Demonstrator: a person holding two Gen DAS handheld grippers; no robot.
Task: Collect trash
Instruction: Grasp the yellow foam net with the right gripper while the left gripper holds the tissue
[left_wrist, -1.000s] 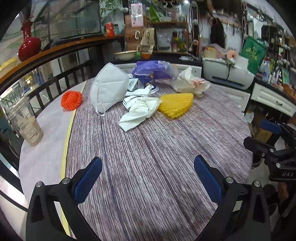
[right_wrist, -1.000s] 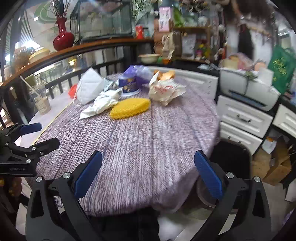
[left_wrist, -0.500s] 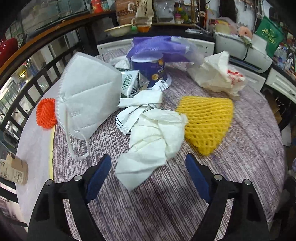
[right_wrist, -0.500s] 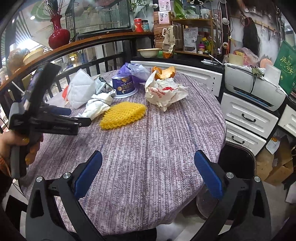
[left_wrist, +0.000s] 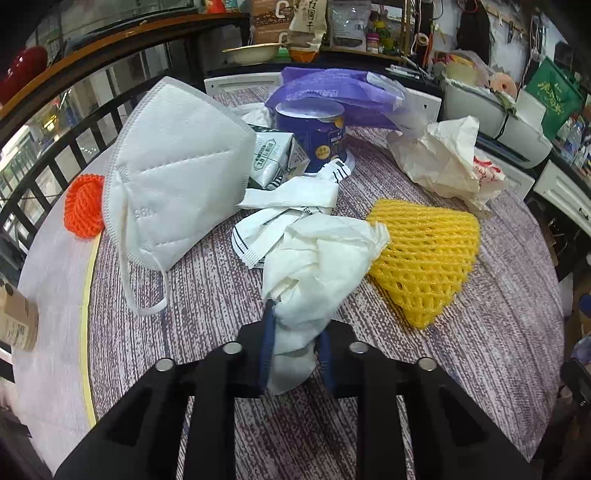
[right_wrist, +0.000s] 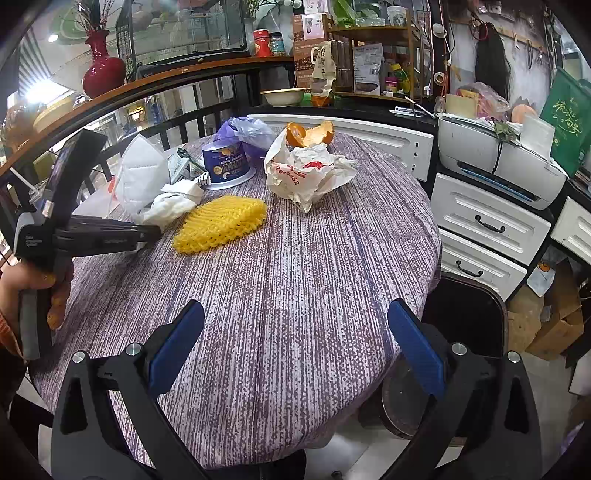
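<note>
Trash lies on a round table with a purple striped cloth (right_wrist: 314, 277). My left gripper (left_wrist: 295, 326) is closing its jaws on a crumpled white tissue (left_wrist: 321, 258), and the blue pads (left_wrist: 266, 332) press its near end. From the right wrist view, the left gripper (right_wrist: 147, 232) reaches the tissue (right_wrist: 170, 206) from the left, held by a hand. Beside the tissue lie a yellow foam net (left_wrist: 424, 251), a white face mask (left_wrist: 173, 166) and a striped wrapper (left_wrist: 258, 229). My right gripper (right_wrist: 295, 310) hangs open over the table's near part, holding nothing.
Further back are a blue cup (left_wrist: 314, 136), a milk carton (left_wrist: 273, 155), a purple bag (left_wrist: 332, 92), a crumpled paper wrapper (left_wrist: 447, 158), orange peel (right_wrist: 310, 134) and an orange foam net (left_wrist: 83, 210). A dark bin (right_wrist: 465, 314) stands below the table's right edge, near white drawers (right_wrist: 487, 221).
My left gripper moved forward across the table to the tissue and closed from wide open onto it. The right gripper stayed open, its view shifting only slightly.
</note>
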